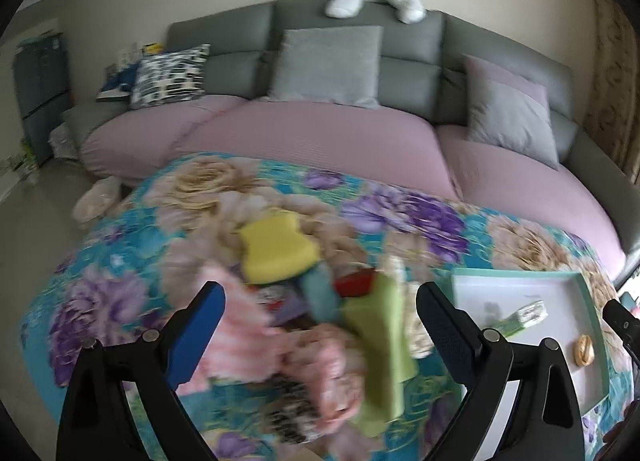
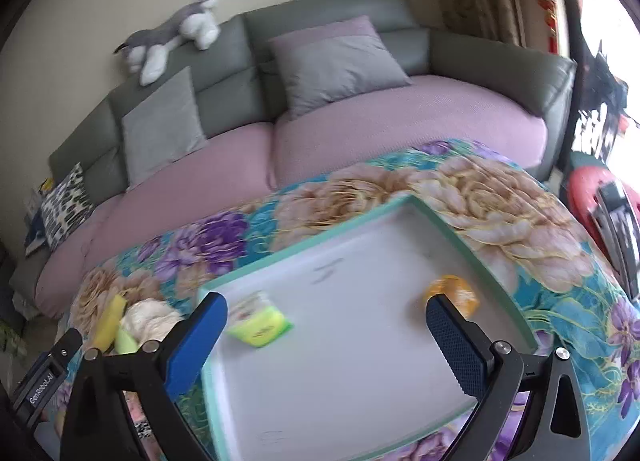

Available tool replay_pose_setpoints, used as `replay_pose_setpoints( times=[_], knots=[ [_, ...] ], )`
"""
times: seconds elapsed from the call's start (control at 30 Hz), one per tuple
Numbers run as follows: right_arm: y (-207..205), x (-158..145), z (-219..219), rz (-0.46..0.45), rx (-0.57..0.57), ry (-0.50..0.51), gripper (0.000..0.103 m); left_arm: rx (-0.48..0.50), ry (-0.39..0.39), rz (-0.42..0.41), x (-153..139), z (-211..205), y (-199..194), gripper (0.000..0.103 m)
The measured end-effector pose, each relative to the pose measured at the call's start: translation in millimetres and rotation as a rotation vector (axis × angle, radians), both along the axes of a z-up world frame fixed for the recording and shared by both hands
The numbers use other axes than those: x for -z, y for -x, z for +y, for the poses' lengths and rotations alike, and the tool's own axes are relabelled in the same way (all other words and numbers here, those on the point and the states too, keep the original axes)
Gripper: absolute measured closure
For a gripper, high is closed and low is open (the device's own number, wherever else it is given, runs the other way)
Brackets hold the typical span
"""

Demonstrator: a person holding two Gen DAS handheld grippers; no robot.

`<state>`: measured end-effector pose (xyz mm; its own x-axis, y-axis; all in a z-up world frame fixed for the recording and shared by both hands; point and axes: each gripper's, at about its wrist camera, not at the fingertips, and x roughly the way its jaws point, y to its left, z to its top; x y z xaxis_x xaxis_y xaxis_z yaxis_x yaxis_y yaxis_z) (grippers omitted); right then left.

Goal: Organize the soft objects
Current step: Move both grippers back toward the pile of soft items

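The left claw [image 1: 320, 317] is hanging wide apart and holding nothing above a blurred heap of soft things on the flowered cloth [image 1: 120, 229]: a yellow sponge [image 1: 276, 249], a green cloth [image 1: 380, 345] and a pink towel [image 1: 240, 325]. The right claw [image 2: 326, 335] is also gaping wide and bare over the tray [image 2: 360, 373], where a green packet [image 2: 262, 321] and an orange toy [image 2: 454, 291] are lying well apart.
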<state>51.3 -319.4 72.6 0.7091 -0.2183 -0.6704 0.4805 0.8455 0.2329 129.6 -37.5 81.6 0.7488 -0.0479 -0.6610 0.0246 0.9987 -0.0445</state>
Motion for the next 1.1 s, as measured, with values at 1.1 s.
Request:
replay_pose_setpoints(
  times=[1.1],
  knots=[
    [-54.4, 30.6, 204.2, -0.013, -0.597, 0.042, 0.003, -0.245, 0.205, 0.119, 41.1, 159.1, -2.3, 0.006]
  ],
)
